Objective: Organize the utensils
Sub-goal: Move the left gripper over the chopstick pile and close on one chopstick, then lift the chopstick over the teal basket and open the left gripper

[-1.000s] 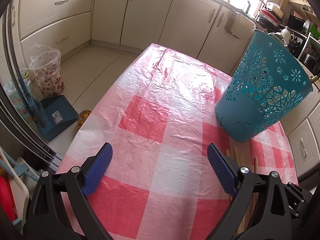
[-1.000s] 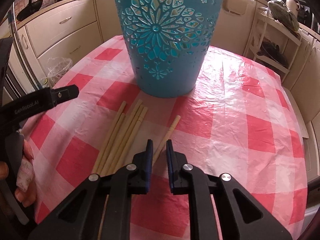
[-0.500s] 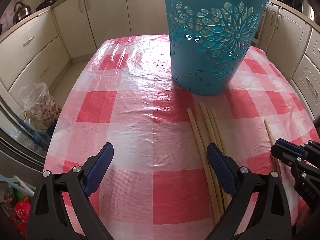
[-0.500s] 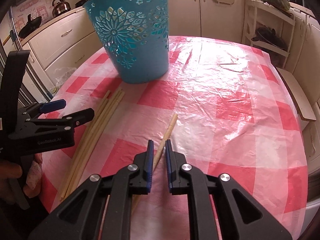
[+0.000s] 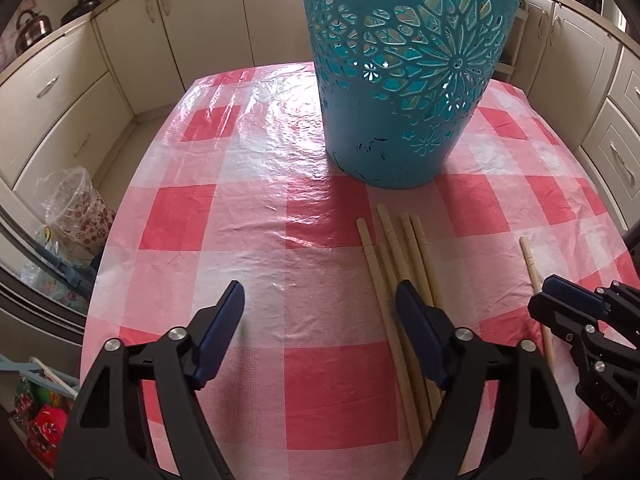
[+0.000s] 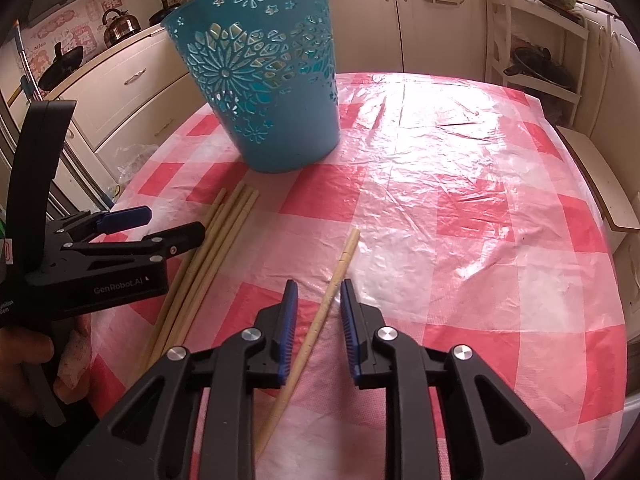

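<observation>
We see the bench (image 5: 248, 216), under its pink and white checked cloth, filling the middle of both views. On it, in the upper centre of the left wrist view and the upper left of the right wrist view, stands the teal cut-out basket (image 5: 404, 80), upright. Just below the basket a bundle of four wooden chopsticks (image 5: 400, 256) lies side by side on the cloth. A single chopstick (image 6: 340, 272) lies apart from them, lower centre in the right wrist view.

Our left gripper (image 5: 320, 312) hangs at the bottom of its view, jaws fairly wide and closing on nothing, the right-hand one just above the bundle. Our right gripper (image 6: 318, 308) has narrow jaws that are opening, with the single chopstick running between them, touching neither pad. At the lower left edge of the right wrist view, a hand (image 6: 24, 364) grips the left gripper's handle.
</observation>
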Demonstrator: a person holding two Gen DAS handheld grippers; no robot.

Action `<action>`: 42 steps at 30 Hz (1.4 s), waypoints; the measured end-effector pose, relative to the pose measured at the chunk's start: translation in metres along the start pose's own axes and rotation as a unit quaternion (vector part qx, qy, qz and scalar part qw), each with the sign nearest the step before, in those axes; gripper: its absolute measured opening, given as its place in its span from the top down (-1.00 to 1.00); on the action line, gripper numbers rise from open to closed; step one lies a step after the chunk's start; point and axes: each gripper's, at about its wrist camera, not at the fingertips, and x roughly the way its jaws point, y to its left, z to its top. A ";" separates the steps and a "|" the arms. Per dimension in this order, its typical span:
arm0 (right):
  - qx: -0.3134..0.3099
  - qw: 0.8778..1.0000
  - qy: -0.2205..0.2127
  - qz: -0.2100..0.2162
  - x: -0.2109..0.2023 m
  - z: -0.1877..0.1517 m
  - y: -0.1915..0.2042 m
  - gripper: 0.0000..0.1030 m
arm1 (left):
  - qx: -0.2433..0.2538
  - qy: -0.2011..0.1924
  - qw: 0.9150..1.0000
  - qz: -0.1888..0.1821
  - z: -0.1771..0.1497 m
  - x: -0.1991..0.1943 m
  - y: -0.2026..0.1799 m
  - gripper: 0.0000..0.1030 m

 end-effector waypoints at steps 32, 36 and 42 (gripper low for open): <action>0.005 1.000 -0.003 0.003 0.001 0.001 -0.004 0.52 | 0.053 -0.025 0.998 -0.025 -0.001 -0.019 -0.004 0.91; -0.003 1.000 -0.003 0.003 0.002 0.001 -0.001 0.45 | 0.045 -0.042 0.998 -0.018 0.002 -0.035 0.006 0.91; -0.003 1.000 -0.004 0.004 0.002 0.001 -0.001 0.44 | 0.022 -0.088 0.996 -0.024 0.012 -0.071 0.019 0.91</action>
